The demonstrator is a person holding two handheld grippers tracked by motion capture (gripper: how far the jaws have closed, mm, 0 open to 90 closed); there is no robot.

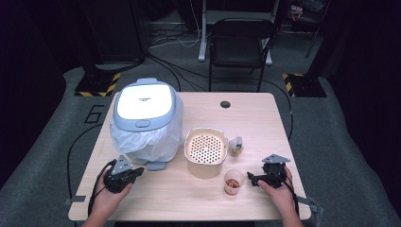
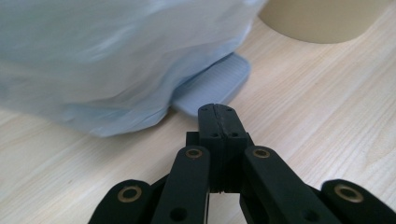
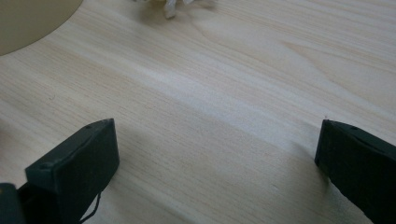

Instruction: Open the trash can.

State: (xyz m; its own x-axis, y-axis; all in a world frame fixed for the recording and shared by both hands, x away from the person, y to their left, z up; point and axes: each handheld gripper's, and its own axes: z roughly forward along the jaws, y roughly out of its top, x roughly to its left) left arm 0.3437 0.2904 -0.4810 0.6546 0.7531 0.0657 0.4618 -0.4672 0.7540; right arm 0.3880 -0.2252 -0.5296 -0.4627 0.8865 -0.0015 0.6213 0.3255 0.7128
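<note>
The left gripper (image 1: pixel 137 172) rests with jaws pressed together, near the grey pedal (image 2: pixel 214 84) of the white bin (image 1: pixel 144 100). The right gripper (image 1: pixel 249 179), jaws wide apart, sits just beside the small see-through plastic cup (image 1: pixel 233 181).

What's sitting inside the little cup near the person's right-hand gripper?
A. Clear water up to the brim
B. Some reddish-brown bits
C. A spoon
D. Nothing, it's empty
B: in the high view the small cup holds a layer of reddish-brown bits at its bottom, and it stands just left of the right gripper, in front of the perforated beige container.
</note>
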